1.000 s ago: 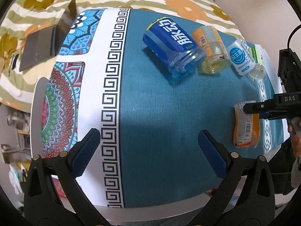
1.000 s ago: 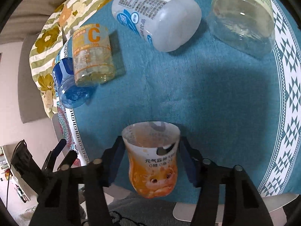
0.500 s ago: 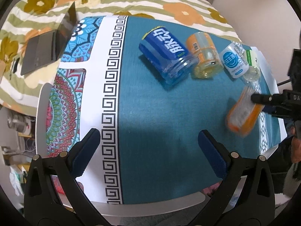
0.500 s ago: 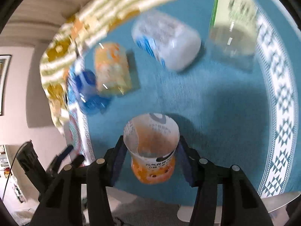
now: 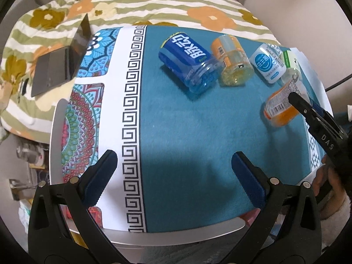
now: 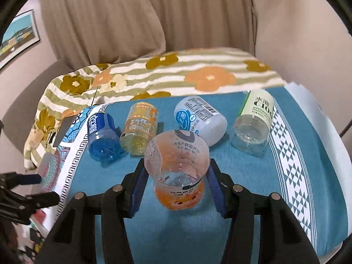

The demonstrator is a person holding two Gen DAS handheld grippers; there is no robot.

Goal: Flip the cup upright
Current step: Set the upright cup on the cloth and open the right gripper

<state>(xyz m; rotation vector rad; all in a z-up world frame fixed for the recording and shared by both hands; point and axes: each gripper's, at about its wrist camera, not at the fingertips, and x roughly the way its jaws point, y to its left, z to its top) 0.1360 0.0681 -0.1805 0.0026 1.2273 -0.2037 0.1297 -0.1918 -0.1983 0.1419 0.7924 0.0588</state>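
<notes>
Right gripper point(image 6: 177, 189) clamped on orange cup point(image 6: 177, 171) — mouth up, tilted, near tabletop's point(image 5: 198, 132) right edge. Left gripper point(image 5: 173, 176) spread apart, holding nothing — over near edge.

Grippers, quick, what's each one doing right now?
Left gripper: open, holding nothing.
Right gripper: shut on the orange cup.

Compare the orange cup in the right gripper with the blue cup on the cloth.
The orange cup stands nearly upright, mouth up; the blue cup lies on its side. The orange cup is clamped by the right gripper; the blue cup is untouched, resting against a yellow cup. Orange carries a cartoon face; blue has white lettering. Both are see-through cut bottles on the teal tablecloth.
</notes>
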